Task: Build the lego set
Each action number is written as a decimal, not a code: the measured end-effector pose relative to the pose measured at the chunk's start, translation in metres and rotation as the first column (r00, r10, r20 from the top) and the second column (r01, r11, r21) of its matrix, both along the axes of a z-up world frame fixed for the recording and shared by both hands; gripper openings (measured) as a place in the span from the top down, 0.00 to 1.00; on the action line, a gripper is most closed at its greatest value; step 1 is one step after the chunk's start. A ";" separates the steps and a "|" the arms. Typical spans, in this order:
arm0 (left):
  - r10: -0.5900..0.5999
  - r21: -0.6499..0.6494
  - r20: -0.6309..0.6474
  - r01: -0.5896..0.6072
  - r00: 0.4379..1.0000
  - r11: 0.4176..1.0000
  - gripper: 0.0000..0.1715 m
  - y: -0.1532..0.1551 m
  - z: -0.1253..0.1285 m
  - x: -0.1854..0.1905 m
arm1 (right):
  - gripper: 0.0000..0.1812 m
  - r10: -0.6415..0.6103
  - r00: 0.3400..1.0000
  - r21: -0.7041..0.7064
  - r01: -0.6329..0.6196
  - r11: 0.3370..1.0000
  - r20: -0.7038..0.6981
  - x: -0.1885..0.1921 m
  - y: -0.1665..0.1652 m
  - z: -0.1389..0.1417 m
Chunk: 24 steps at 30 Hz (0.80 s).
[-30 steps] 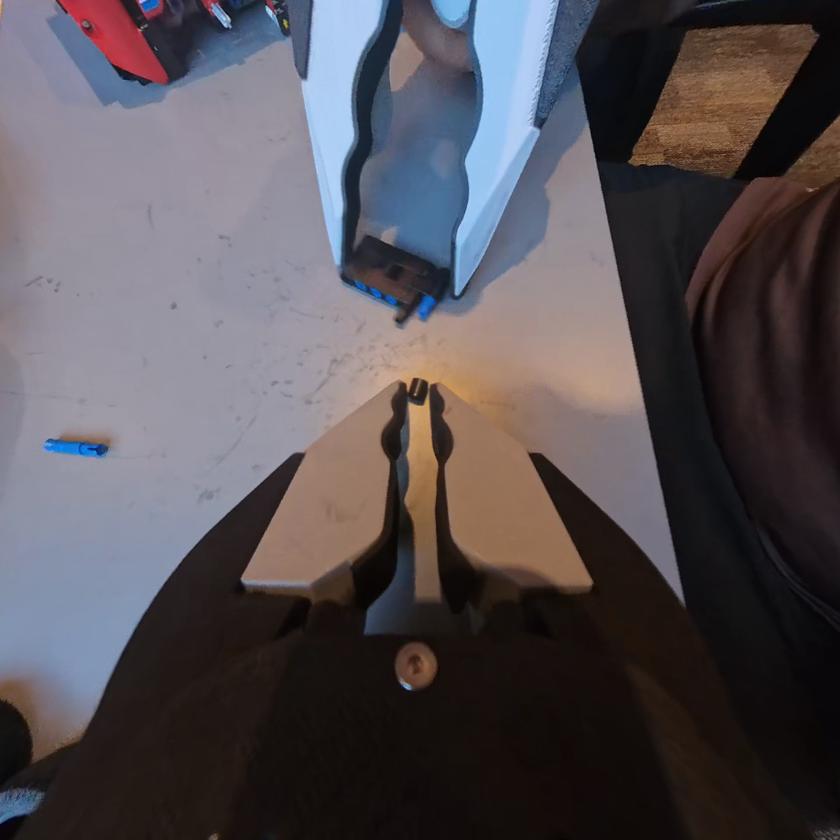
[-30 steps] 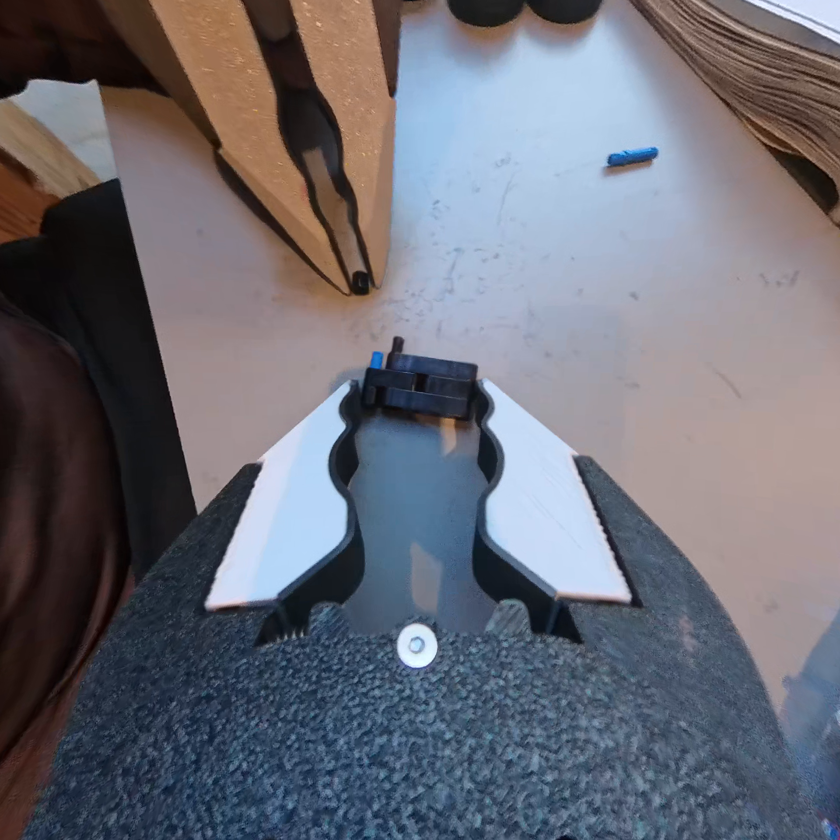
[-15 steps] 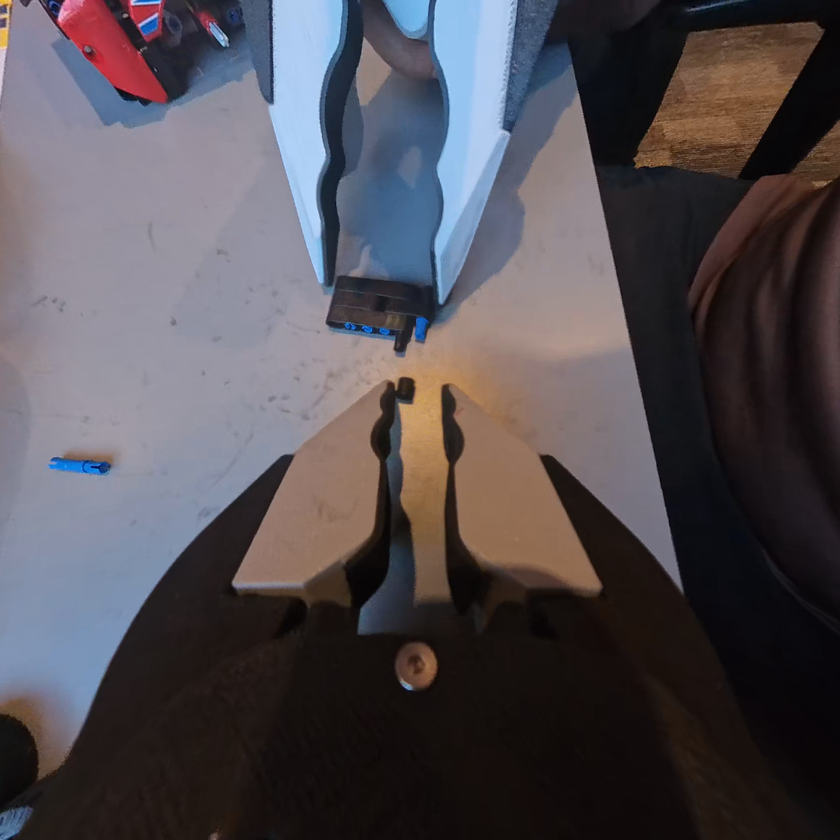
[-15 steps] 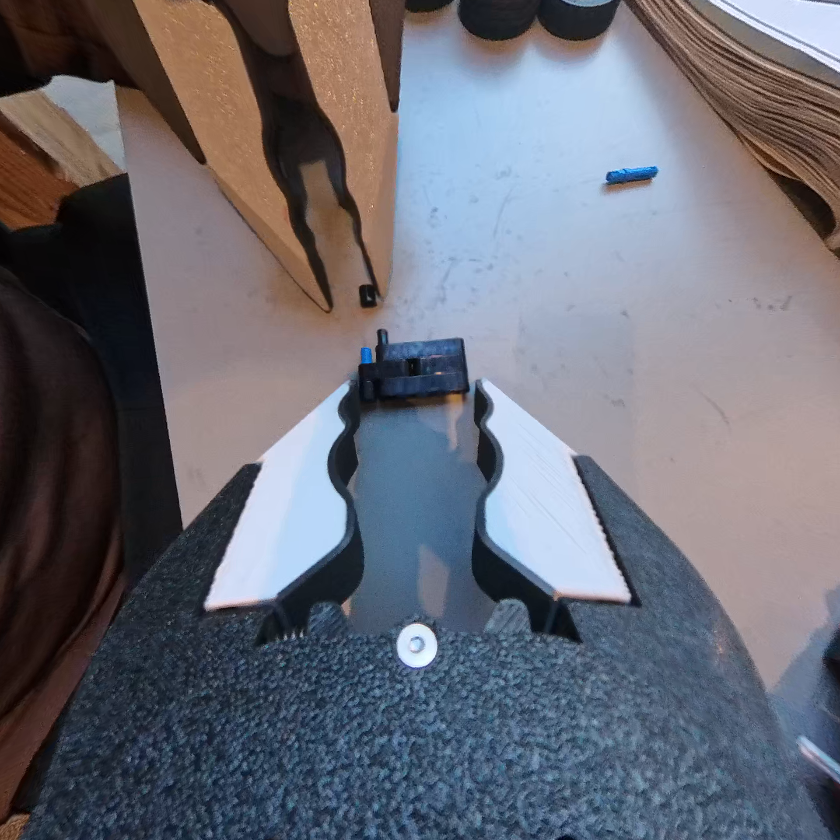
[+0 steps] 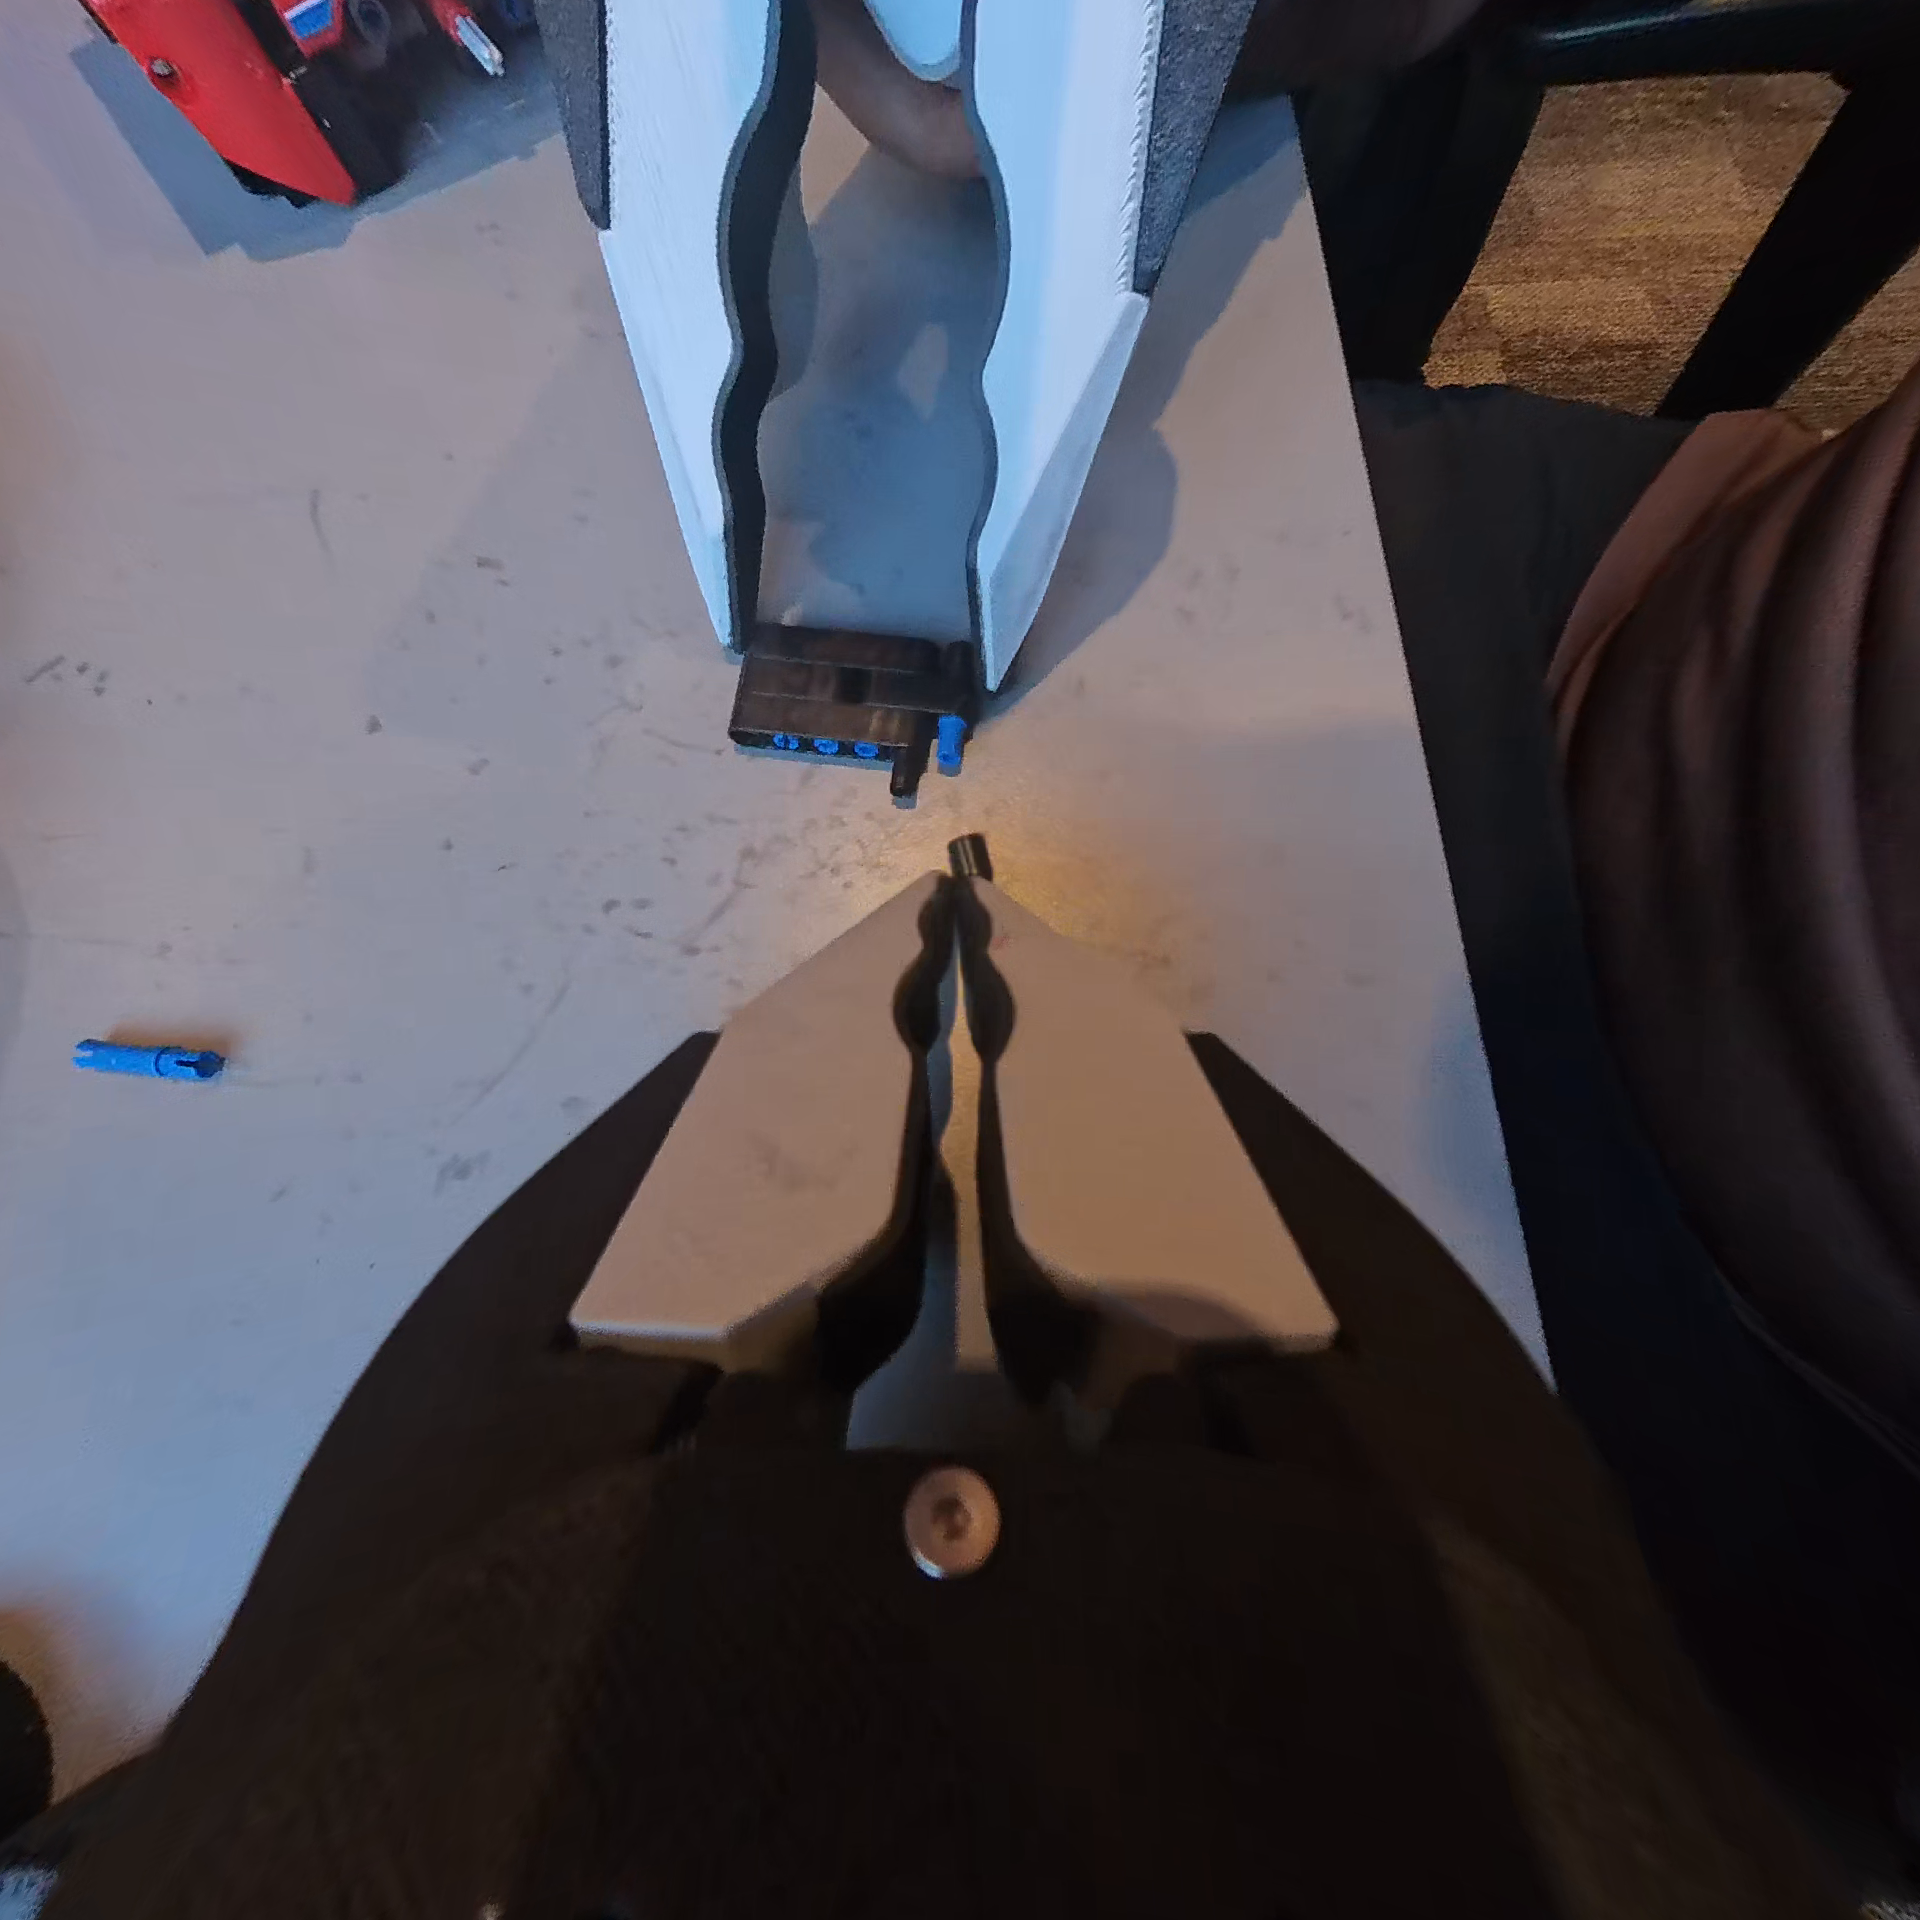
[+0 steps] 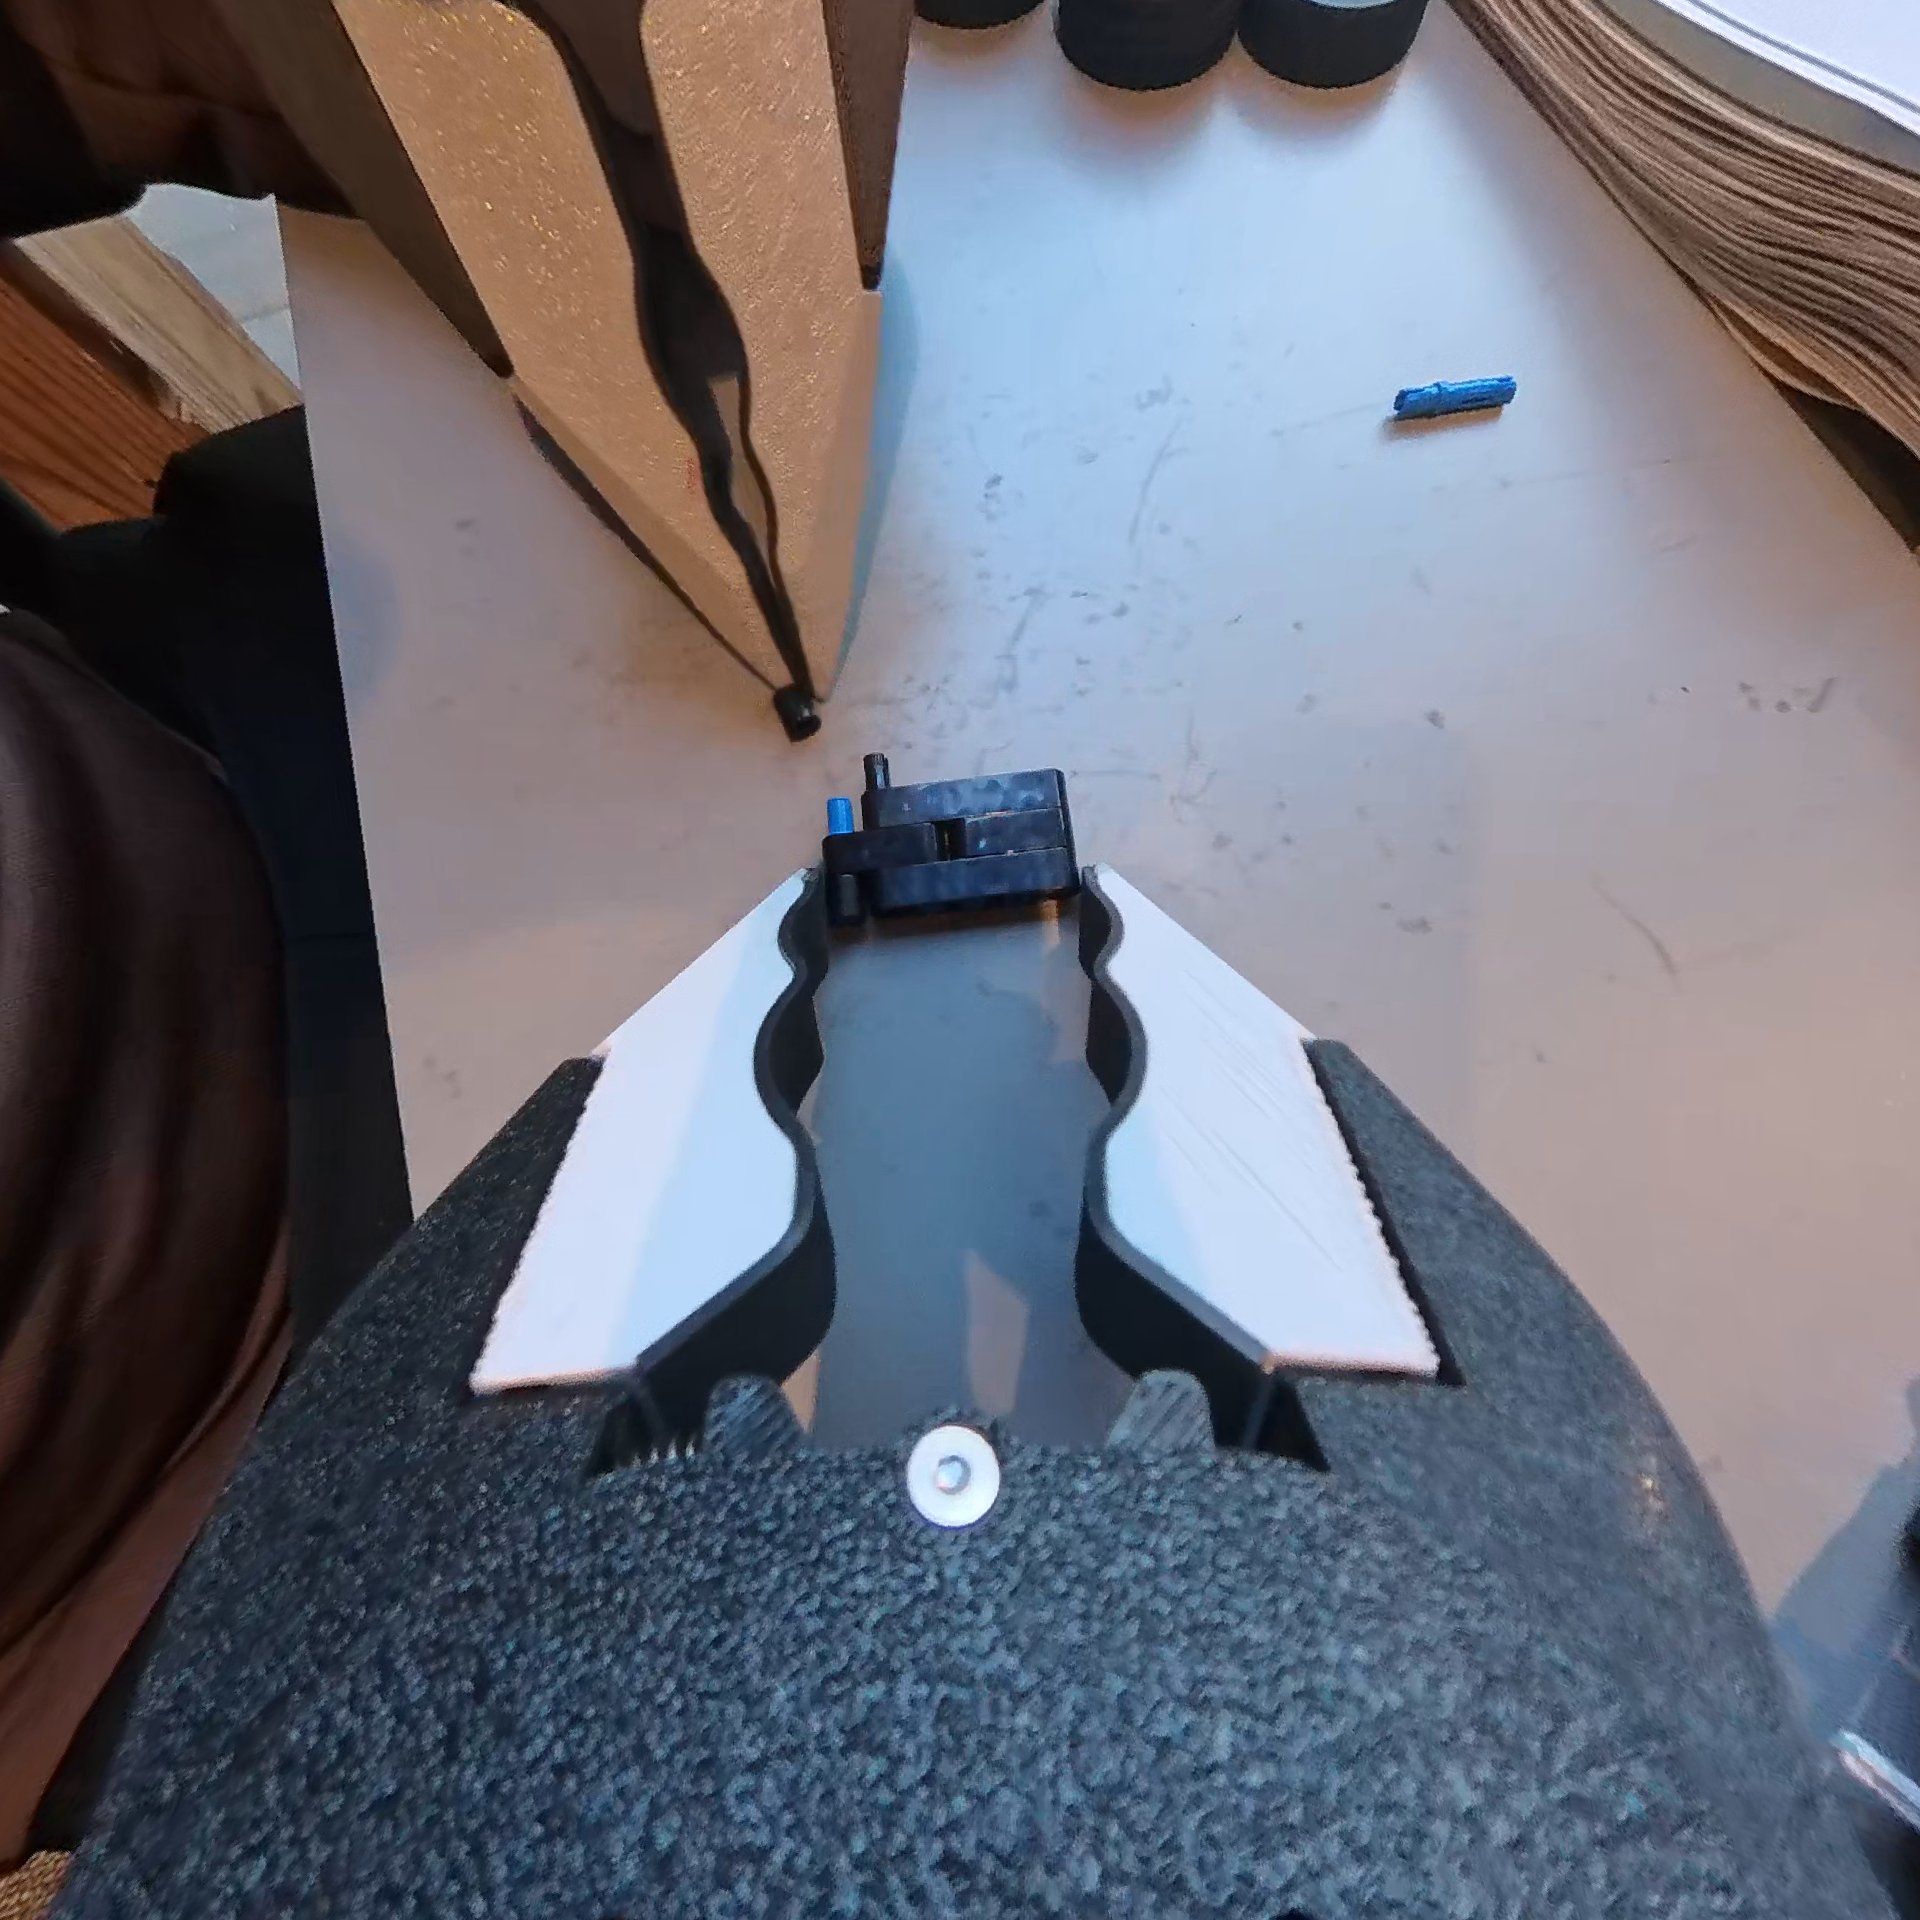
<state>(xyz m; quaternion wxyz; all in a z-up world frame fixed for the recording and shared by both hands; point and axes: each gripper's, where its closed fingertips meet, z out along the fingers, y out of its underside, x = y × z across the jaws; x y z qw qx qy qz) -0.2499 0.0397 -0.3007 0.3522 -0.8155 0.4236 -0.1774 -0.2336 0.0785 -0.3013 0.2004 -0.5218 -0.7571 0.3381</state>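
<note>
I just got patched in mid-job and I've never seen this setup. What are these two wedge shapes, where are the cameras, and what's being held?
There is no robot here: a person holds a two-finger hand-held gripper in each hand, and each carries a camera looking along its fingers.

The left wrist view shows the left hand-held gripper at the bottom, shut on a small black pin. The white one opposite is the right hand-held gripper.

The right wrist view is the reverse: the right one is below, its fingers on either side of a black block with a blue pin and a black peg sticking out.

On the table lie a loose blue pin and a red model at the far edge.
</note>
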 end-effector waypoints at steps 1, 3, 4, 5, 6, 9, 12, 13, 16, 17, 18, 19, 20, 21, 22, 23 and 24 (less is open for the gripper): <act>0.001 0.003 -0.002 -0.001 1.000 1.000 1.00 0.000 0.000 0.000 | 0.73 0.003 1.000 0.001 -0.003 1.000 -0.001 0.000 -0.001 0.000; 0.009 0.010 -0.006 -0.009 1.000 1.000 1.00 0.001 0.000 -0.001 | 0.73 0.012 1.000 0.011 -0.012 1.000 -0.001 -0.001 -0.003 0.000; 0.024 0.016 -0.008 -0.024 1.000 1.000 0.97 0.003 0.000 -0.002 | 0.73 0.013 1.000 0.018 -0.013 1.000 -0.002 -0.001 -0.003 -0.001; 0.033 0.014 -0.004 -0.033 0.999 0.999 0.91 0.004 0.001 -0.003 | 0.73 0.014 1.000 0.019 -0.014 1.000 -0.002 -0.001 -0.003 -0.001; 0.039 0.005 0.002 -0.039 0.999 0.999 0.90 0.004 0.001 -0.004 | 0.73 0.014 1.000 0.016 -0.014 1.000 -0.001 -0.001 -0.003 -0.001; 0.034 -0.022 0.018 -0.034 0.999 0.999 0.89 0.001 0.000 -0.003 | 0.73 0.014 1.000 0.004 -0.014 1.000 0.000 -0.001 -0.003 0.000; 0.045 -0.015 0.013 -0.045 0.999 0.999 0.90 0.002 0.001 -0.003 | 0.73 0.014 1.000 0.005 -0.014 1.000 -0.002 -0.002 -0.003 0.000; 0.065 -0.012 0.011 -0.065 0.998 0.998 0.89 0.004 0.001 -0.004 | 0.73 0.013 1.000 0.005 -0.013 1.000 -0.003 -0.003 -0.003 0.000; 0.092 -0.014 0.010 -0.092 0.996 0.996 0.93 0.006 0.000 -0.003 | 0.73 0.009 1.000 0.002 -0.009 1.000 -0.004 -0.006 -0.005 0.000; 0.093 -0.011 0.008 -0.093 0.996 0.996 0.96 0.006 0.000 -0.002 | 0.73 0.010 1.000 0.005 -0.010 1.000 -0.004 -0.006 -0.005 0.000; 0.092 -0.006 0.004 -0.092 0.996 0.996 0.97 0.006 0.000 -0.002 | 0.73 0.012 1.000 0.008 -0.012 1.000 -0.005 -0.007 -0.005 0.000; 0.094 0.001 -0.001 -0.094 0.996 0.996 0.97 0.006 0.000 -0.002 | 0.73 0.012 1.000 0.009 -0.012 1.000 -0.005 -0.007 -0.005 0.000; 0.094 0.006 -0.004 -0.094 0.996 0.996 0.97 0.006 0.000 -0.002 | 0.73 0.012 1.000 0.006 -0.012 1.000 -0.005 -0.007 -0.005 0.000; 0.094 0.009 -0.007 -0.094 0.996 0.996 0.97 0.006 0.000 -0.002 | 0.73 0.012 1.000 0.001 -0.012 1.000 -0.004 -0.007 -0.005 0.000; 0.094 0.012 -0.008 -0.094 0.996 0.996 0.97 0.006 0.000 -0.002 | 0.73 0.011 1.000 -0.003 -0.011 1.000 -0.004 -0.007 -0.005 0.000; 0.094 0.014 -0.010 -0.094 0.996 0.996 0.97 0.006 0.000 -0.002 | 0.73 0.009 1.000 -0.007 -0.009 1.000 -0.003 -0.008 -0.005 0.000; 0.093 0.017 -0.012 -0.093 0.996 0.996 0.97 0.006 0.000 -0.002 | 0.73 0.004 1.000 -0.008 -0.004 1.000 -0.003 -0.009 -0.005 0.000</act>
